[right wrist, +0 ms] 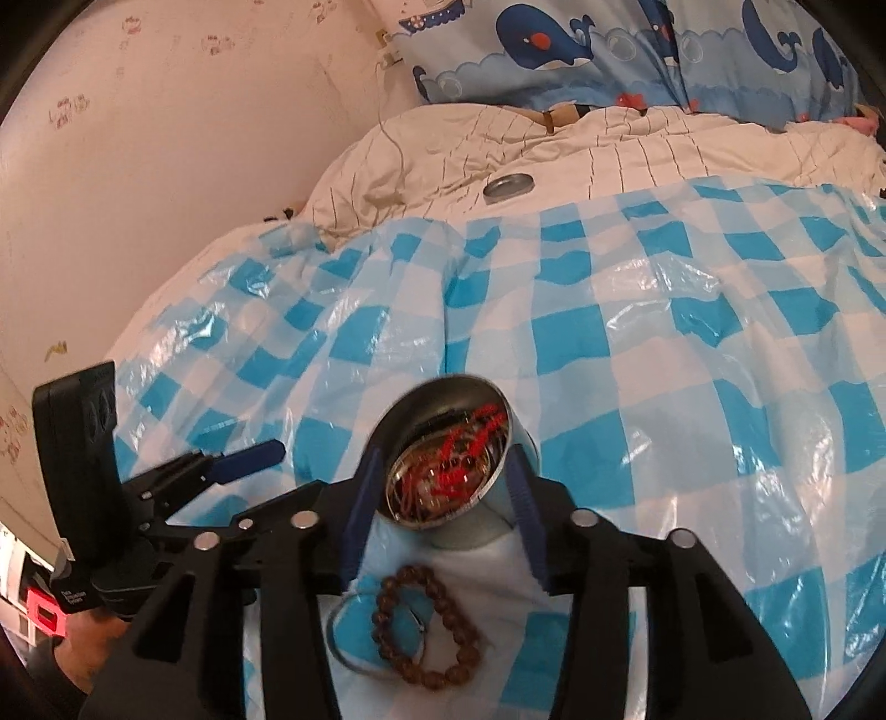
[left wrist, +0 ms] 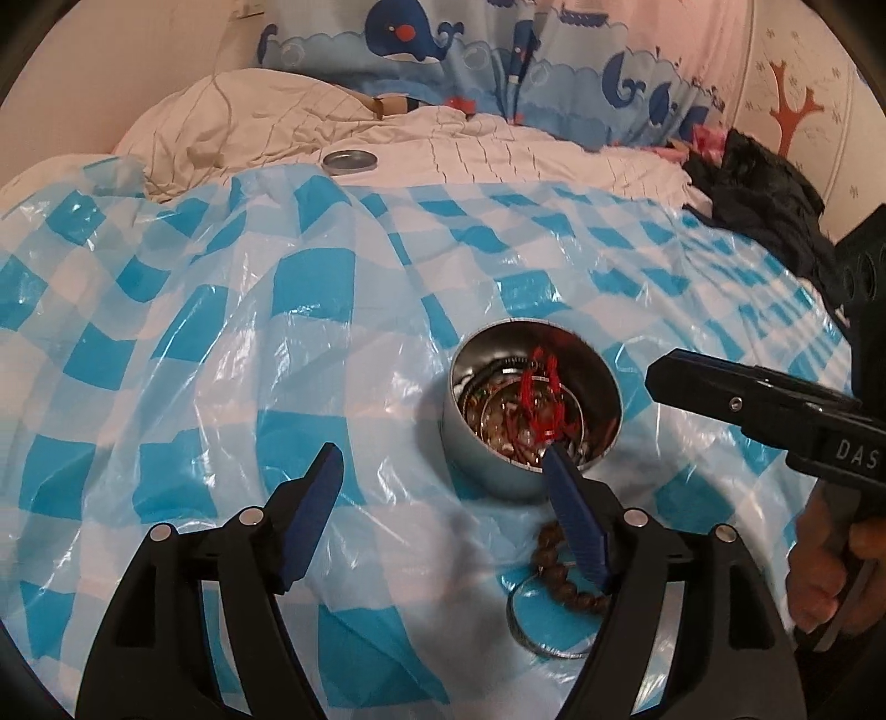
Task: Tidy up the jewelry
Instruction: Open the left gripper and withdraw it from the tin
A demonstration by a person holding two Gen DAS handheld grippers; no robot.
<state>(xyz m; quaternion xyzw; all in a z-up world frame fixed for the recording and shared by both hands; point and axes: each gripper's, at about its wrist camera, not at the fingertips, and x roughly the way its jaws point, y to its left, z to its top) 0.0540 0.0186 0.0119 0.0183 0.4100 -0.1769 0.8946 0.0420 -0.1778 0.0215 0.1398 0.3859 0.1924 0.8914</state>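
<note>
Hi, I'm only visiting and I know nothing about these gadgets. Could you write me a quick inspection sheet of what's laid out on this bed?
Surface: blue-and-white checked plastic sheet spread over a striped duvet.
Job's things: round metal tin holding tangled jewelry with red cord; brown bead bracelet and a metal bangle lie on the sheet in front of it.
Clutter: tin lid far back on the duvet; black garment.
Grippers: left gripper open, nothing between its fingers; right gripper open, fingers either side of the tin, no grip apparent.
Cables: thin cord hanging down the wall.
Surroundings: whale-print curtain, patterned wallpaper.
</note>
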